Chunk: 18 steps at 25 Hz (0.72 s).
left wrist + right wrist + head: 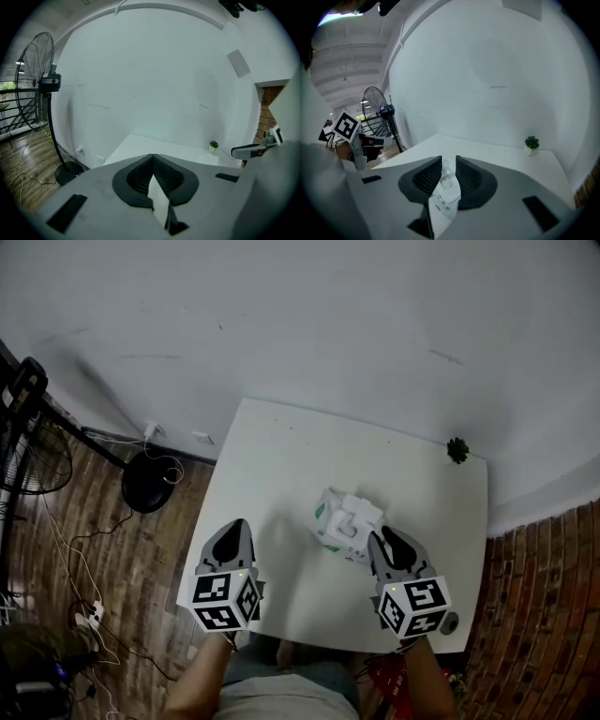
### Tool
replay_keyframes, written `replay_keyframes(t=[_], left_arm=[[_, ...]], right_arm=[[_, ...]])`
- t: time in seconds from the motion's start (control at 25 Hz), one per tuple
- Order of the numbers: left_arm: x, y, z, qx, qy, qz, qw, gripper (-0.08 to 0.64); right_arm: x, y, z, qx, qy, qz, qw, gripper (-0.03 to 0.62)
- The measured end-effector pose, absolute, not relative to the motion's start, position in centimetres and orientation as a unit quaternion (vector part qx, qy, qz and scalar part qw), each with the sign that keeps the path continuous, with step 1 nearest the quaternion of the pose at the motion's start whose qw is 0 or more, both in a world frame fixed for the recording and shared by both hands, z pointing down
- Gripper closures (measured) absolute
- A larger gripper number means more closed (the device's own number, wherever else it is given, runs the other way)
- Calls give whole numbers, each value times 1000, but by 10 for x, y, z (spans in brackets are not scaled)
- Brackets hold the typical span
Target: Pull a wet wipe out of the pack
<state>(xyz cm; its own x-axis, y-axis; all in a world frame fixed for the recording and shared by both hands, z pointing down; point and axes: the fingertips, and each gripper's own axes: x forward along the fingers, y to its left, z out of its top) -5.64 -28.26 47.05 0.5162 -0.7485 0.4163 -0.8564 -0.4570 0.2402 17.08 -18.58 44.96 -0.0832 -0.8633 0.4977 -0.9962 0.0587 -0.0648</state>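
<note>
I count one white table point(281, 456), and everything I'm working with sits on or over it. One standing fan point(28, 451) is on the wooden floor off the table's left side.

I have two grippers over the near edge. The left gripper point(237, 526) hangs above bare tabletop, well apart from the pack. In the left gripper view its jaw tips meet with nothing between them, only table showing through the gap behind.

The right gripper point(382, 540) is at the pack's right side. In the right gripper view its jaws are drawn narrow and pinch a white printed edge of it.

There is one wet wipe pack point(347, 521), near the middle of the table. One small potted plant point(457, 449) stands at the far right corner.
</note>
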Motion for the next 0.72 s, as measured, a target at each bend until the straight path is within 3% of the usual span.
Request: replay_keyframes(t=[0.72], left_arm=[[-93,-266,514,809,-517,140,243,560]], right_arm=[[152,-195,518,497,-768,191,355,500]])
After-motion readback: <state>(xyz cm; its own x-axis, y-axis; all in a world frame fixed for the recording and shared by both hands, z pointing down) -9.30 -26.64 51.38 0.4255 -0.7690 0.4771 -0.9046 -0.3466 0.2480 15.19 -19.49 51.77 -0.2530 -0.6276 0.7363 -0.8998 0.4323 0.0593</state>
